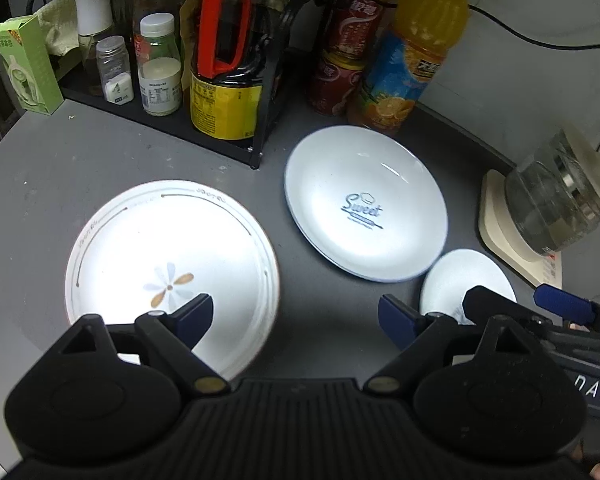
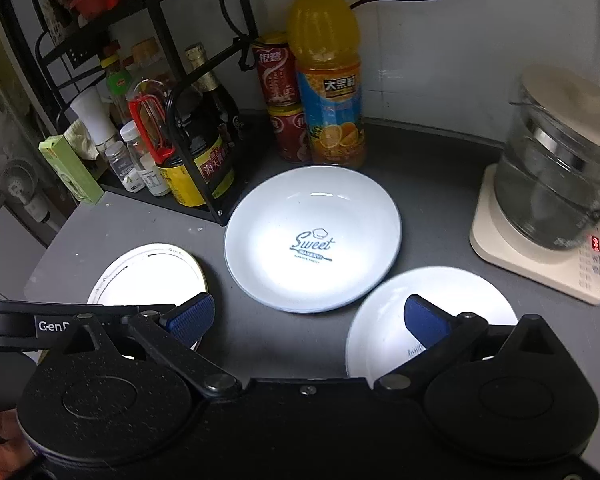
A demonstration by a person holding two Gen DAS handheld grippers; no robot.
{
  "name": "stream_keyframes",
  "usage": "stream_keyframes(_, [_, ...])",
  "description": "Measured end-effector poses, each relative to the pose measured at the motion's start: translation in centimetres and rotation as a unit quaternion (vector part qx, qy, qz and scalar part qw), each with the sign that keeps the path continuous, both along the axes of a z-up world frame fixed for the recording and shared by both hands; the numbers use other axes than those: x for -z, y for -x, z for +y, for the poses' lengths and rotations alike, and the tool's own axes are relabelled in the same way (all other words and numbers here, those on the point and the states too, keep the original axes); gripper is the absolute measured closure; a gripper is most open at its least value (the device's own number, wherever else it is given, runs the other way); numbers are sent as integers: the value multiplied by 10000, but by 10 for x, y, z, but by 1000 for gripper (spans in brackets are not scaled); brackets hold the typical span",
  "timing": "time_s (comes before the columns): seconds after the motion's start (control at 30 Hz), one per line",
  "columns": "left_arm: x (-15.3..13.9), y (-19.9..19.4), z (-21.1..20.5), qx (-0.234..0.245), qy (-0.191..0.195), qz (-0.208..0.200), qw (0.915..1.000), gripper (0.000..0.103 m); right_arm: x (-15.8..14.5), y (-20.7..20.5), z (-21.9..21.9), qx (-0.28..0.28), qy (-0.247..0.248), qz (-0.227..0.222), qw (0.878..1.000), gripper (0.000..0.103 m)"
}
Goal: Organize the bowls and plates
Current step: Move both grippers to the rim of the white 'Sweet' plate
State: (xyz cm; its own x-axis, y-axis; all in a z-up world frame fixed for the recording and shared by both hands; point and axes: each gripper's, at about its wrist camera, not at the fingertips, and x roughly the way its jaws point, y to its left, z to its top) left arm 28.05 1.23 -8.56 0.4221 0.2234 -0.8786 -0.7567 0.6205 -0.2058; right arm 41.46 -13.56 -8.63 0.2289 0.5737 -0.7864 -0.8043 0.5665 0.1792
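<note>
Both hand-held grippers stand released, jaws wide apart with nothing between the pads. Left hand-held gripper (image 1: 296,318) hangs over the near edge of the flower plate (image 1: 172,264) – its left finger is above the plate, its right finger over bare desk (image 1: 40,168). Right hand-held gripper (image 2: 306,320) hovers between that plate and the small white bowl (image 2: 432,312), one finger above the bowl. Behind them the "Sweet" plate (image 2: 312,236) lies flat in the middle, separate from both. Farther back – a black rack (image 1: 260,120) with bottles, red cans (image 2: 284,100), an orange juice bottle (image 2: 328,80) and a glass kettle (image 2: 560,184) on its base.
</note>
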Motion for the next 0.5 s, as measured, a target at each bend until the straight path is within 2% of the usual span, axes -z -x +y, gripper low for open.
stream_keyframes(0.27, [15, -5, 24, 12, 159, -33, 9999, 17, 10, -10, 26, 72, 183, -23, 9998, 9])
stream_keyframes(0.4, [22, -13, 35, 46, 222, -50, 9997, 24, 17, -17, 36, 162, 301, -78, 9994, 10])
stream_keyframes(0.5, [29, -20, 42, 101, 282, -48, 9995, 30, 23, -24, 42, 238, 356, -35, 9991, 17])
